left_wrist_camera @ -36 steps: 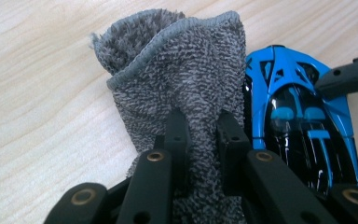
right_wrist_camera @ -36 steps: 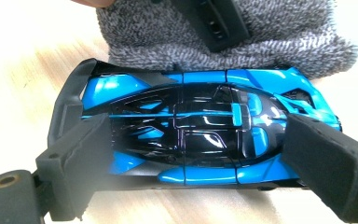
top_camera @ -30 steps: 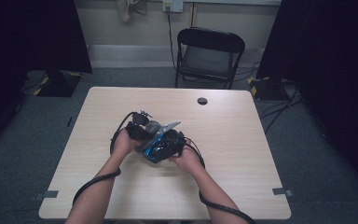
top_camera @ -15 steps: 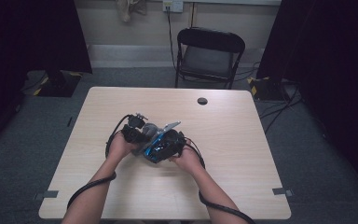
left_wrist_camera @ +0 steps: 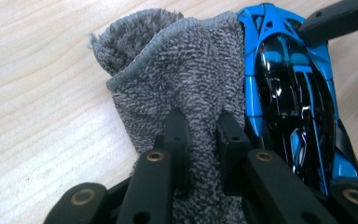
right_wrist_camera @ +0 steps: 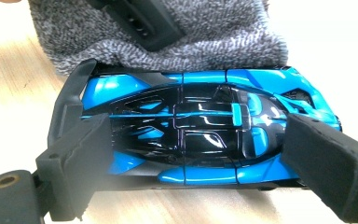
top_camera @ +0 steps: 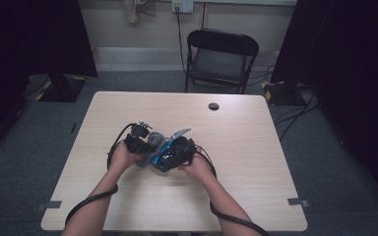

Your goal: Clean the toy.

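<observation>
A blue and black toy car (right_wrist_camera: pixel 205 121) lies on its side between the jaws of my right gripper (right_wrist_camera: pixel 200 154), which is shut on it, one pad at each end. My left gripper (left_wrist_camera: pixel 203 121) is shut on a fold of a grey terry cloth (left_wrist_camera: pixel 182 70). The cloth lies against the car (left_wrist_camera: pixel 289 98) along its side. In the right gripper view the cloth (right_wrist_camera: pixel 205 32) covers the car's far edge. In the high view both grippers meet at the table's middle, the left gripper (top_camera: pixel 138 140) beside the right gripper (top_camera: pixel 179 152), with the car (top_camera: pixel 160 156) between them.
The pale wooden table (top_camera: pixel 256 187) carries a small black round object (top_camera: pixel 213 106) near its far edge. A black folding chair (top_camera: pixel 221 59) stands behind the table. Cables trail from both grippers along the person's forearms.
My left gripper with the cloth has shifted slightly to the left and toward the person, along the car. The right gripper and the car have stayed in place.
</observation>
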`<state>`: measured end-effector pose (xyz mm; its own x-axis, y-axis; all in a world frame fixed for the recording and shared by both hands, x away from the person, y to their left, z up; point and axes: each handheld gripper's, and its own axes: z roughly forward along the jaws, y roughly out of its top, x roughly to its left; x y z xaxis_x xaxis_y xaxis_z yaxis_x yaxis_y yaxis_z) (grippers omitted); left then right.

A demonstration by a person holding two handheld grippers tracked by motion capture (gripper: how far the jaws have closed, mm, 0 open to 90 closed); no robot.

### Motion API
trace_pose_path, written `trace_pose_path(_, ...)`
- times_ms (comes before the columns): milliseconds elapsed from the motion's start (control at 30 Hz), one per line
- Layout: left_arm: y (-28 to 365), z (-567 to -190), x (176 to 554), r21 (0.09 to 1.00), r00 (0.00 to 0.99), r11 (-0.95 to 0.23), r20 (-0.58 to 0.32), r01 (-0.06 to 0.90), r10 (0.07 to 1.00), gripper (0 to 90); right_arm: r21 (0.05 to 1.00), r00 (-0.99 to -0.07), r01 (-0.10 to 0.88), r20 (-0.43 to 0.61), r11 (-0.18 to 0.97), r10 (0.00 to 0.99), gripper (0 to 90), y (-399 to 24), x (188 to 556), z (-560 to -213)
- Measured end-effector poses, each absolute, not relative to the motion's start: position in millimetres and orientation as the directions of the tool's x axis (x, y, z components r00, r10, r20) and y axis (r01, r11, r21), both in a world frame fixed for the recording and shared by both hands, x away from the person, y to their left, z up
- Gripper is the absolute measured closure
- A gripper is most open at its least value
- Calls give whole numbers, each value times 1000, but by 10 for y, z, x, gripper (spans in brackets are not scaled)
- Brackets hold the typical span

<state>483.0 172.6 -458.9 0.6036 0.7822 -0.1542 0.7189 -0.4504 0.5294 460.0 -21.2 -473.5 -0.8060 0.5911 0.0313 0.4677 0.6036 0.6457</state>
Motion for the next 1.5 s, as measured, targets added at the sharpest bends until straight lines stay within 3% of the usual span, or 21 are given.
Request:
trace_pose_path(933, 2005, -4543, 4599, 527, 591, -434, -169, 731, 789, 769, 651, -807, 464, 31, 600, 590, 85, -216, 4596, -4741)
trace_pose_path(1500, 2001, -4268, 4795, 567, 573, -410, -136, 714, 808, 760, 657, -805, 463, 31, 594, 593, 85, -222, 4588, -4747)
